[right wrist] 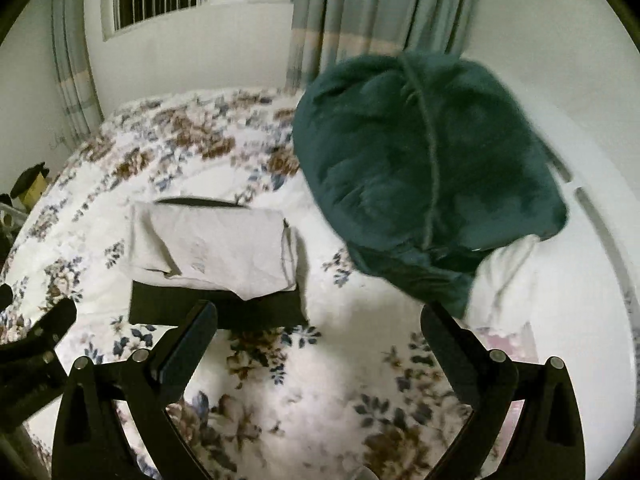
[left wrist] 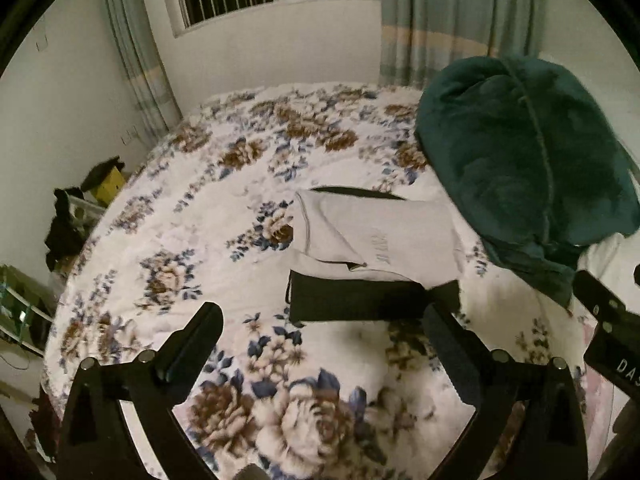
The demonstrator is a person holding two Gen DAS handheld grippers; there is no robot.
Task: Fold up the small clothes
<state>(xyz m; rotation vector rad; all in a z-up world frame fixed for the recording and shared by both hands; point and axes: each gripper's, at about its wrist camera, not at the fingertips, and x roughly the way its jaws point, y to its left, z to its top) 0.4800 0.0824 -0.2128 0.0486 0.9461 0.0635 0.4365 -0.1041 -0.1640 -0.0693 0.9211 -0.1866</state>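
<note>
Folded grey garment (left wrist: pixel 376 240) lay just ahead of left gripper (left wrist: pixel 324 320); right gripper (right wrist: pixel 320 320) likewise; both spread wide, empty.

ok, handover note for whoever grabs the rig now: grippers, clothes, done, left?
Left gripper: open, empty, above the floral bedspread.
Right gripper: open, empty, beside it.
Grey garment: folded, lying on a folded black garment, mid-bed ahead of both grippers.
Dark green blanket: bunched to the right, untouched.
Done: the grey piece looks folded and stacked.
Left: probably just squaring the stack; no other loose small clothes clearly visible.
</note>
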